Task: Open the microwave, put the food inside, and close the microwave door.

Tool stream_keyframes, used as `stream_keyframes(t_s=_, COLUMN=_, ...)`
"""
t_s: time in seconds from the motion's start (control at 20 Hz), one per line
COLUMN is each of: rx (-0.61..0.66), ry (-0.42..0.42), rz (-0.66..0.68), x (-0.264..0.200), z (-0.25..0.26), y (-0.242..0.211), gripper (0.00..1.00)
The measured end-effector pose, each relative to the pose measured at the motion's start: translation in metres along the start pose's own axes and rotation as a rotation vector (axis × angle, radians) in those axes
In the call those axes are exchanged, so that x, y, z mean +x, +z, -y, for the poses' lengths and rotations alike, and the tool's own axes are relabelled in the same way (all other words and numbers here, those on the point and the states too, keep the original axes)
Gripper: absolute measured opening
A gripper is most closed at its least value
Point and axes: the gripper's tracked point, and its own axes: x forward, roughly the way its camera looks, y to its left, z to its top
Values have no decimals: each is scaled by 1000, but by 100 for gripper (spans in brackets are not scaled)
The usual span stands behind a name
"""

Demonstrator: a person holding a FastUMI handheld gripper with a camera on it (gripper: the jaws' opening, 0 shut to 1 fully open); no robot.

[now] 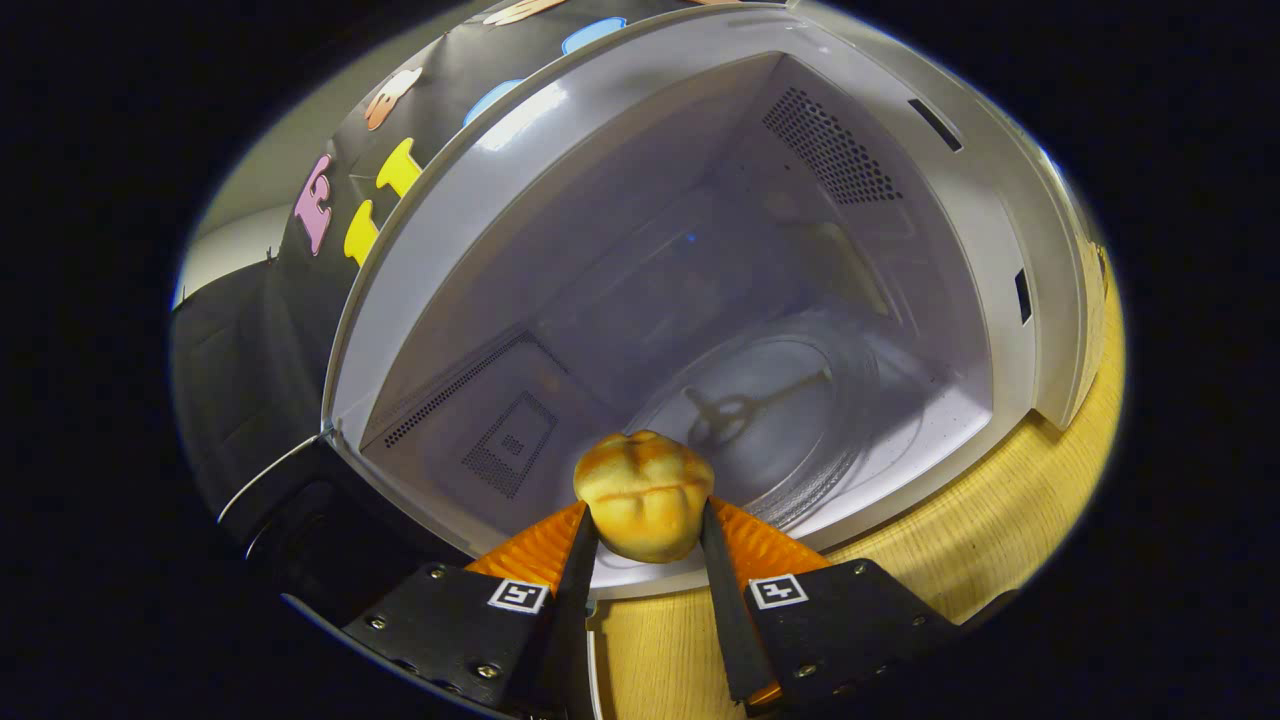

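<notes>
My gripper (645, 520) is shut on a golden bread bun (643, 492), which sits between both fingertips. The bun hangs at the front lip of the open microwave (1060, 300), whose white cavity lies just beyond the fingers. A glass turntable (790, 430) rests on the cavity floor, directly ahead of the bun. The view is tilted, so the microwave appears rotated. The microwave door (290, 510) is swung open beside the left finger, dark and mostly cut off.
The microwave stands on a light wooden tabletop (1000, 530), which shows under the fingers and along the appliance's front. Perforated vent panels (830, 150) line the cavity walls. Black booth cloth (250, 340) hangs behind the microwave.
</notes>
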Motion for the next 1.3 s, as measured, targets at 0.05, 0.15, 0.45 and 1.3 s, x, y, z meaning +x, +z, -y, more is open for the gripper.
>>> stream_keyframes(t_s=0.05, rx=-4, ry=4, rz=12, x=2, z=-1, y=3, gripper=58)
stream_keyframes(t_s=0.15, rx=-6, ry=14, rz=11, x=1, z=-4, y=3, gripper=66)
stream_keyframes(t_s=0.45, rx=-122, ry=-24, rz=59, x=-3, z=-5, y=8, gripper=79)
stream_keyframes(t_s=1.3, rx=-178, ry=151, rz=75, x=-80, z=-61, y=34, gripper=80)
